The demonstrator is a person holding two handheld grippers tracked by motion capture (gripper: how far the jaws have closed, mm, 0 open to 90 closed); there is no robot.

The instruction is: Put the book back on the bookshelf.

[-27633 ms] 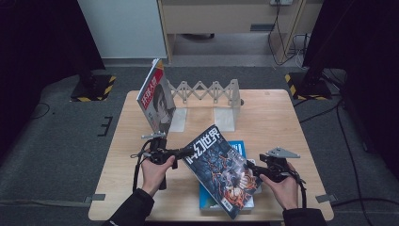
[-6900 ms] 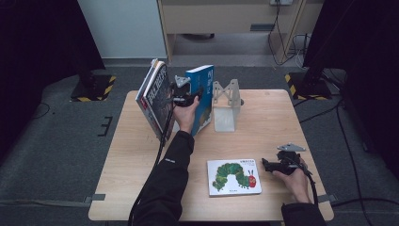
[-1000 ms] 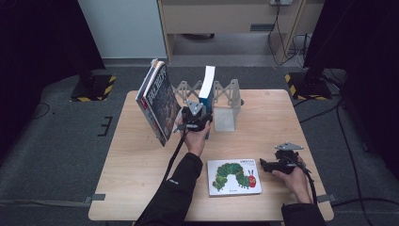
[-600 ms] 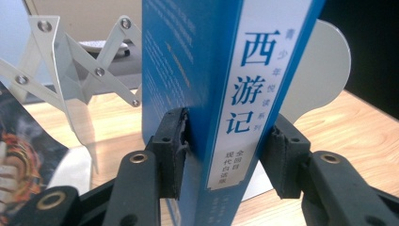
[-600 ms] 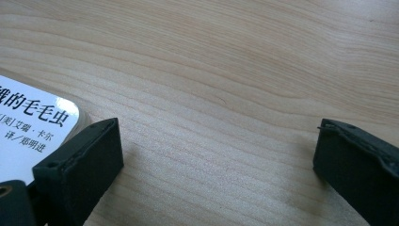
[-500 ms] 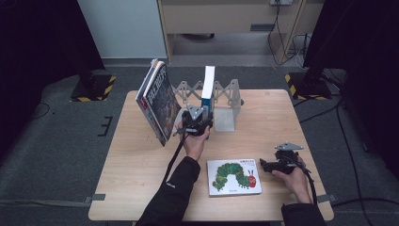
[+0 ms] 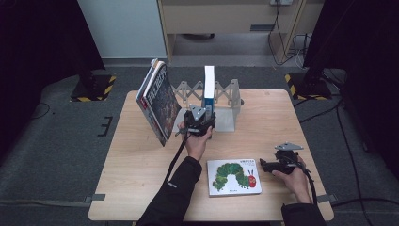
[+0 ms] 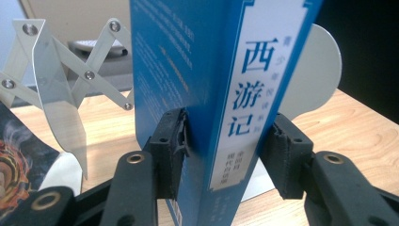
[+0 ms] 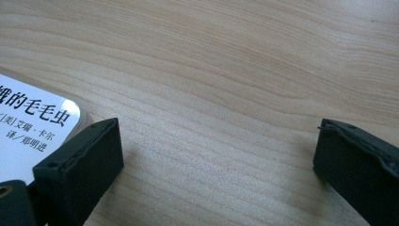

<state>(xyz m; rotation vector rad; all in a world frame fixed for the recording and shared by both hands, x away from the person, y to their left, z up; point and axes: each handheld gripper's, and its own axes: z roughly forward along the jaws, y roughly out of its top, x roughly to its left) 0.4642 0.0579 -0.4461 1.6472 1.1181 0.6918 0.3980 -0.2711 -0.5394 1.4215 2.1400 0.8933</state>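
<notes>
Blue book (image 7: pixel 209 87) now upright in the folding metal rack (image 7: pixel 226 96), no longer carried at a tilt.
Left gripper (image 8: pixel 221 155) jaws just eased apart, spine between, right pad clear; right gripper (image 9: pixel 214 155) wide, empty, beside caterpillar book (image 7: pixel 234 176).

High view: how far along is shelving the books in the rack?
Done: the magazines lean at the left end of the rack. In hand: the blue book stands upright in the rack, the left tool around it, its jaws having just been opening. Left: the caterpillar book lies flat on the table beside the open right tool.
</notes>
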